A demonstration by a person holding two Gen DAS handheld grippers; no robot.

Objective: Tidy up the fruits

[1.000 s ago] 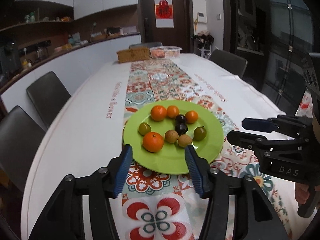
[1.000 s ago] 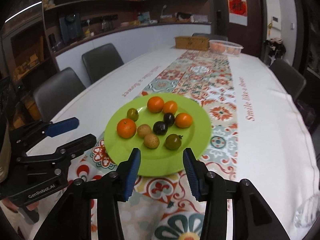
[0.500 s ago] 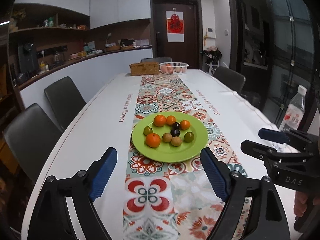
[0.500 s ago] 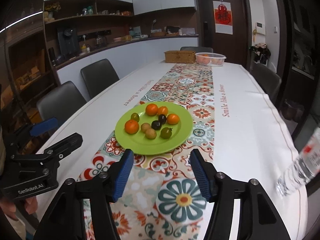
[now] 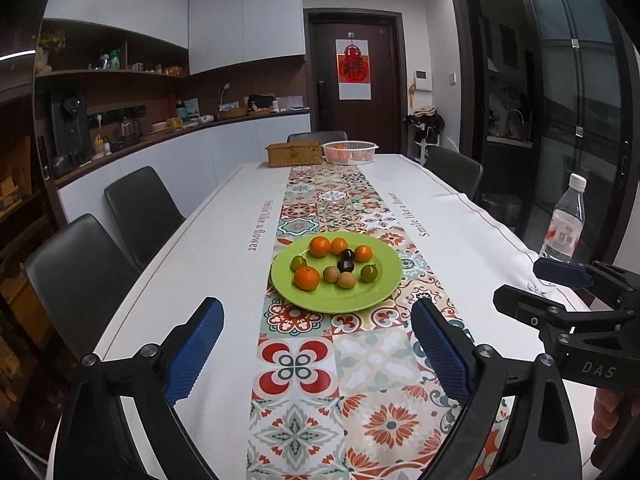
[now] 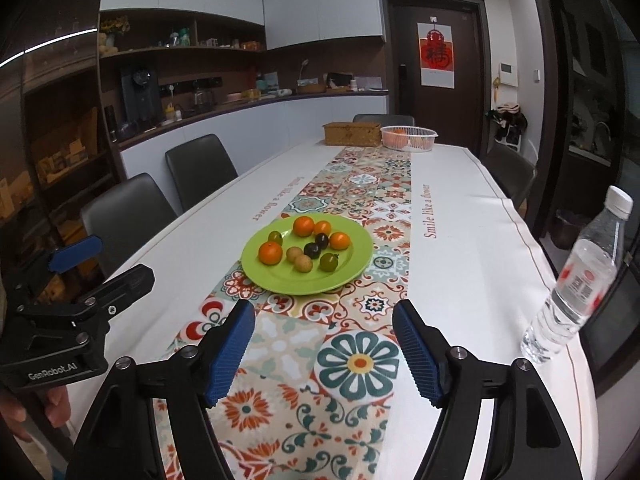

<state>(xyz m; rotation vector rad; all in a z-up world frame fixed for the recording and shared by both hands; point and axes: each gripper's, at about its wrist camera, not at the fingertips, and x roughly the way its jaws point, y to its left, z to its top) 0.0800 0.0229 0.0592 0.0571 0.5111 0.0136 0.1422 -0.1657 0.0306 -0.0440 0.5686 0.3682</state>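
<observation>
A green plate (image 5: pixel 372 300) sits on the patterned table runner and holds several small fruits: oranges (image 5: pixel 307 278), dark plums (image 5: pixel 345 266), green fruits (image 5: pixel 369 273) and tan round ones (image 5: pixel 346 280). It also shows in the right wrist view (image 6: pixel 280 280). My left gripper (image 5: pixel 316 322) is open and empty, held back from the plate's near edge. My right gripper (image 6: pixel 324 322) is open and empty, also short of the plate. Each gripper shows in the other's view, the right one (image 5: pixel 560 292) and the left one (image 6: pixel 100 264).
A clear water bottle (image 6: pixel 576 280) stands near the table's right edge. A wicker box (image 5: pixel 294 154) and a white basket of oranges (image 5: pixel 350 152) sit at the far end. Dark chairs (image 5: pixel 140 204) line the left side and the far right.
Both grippers have pulled back and up from the plate, which now looks smaller and farther. Both jaws have opened wider. The water bottle has come into view.
</observation>
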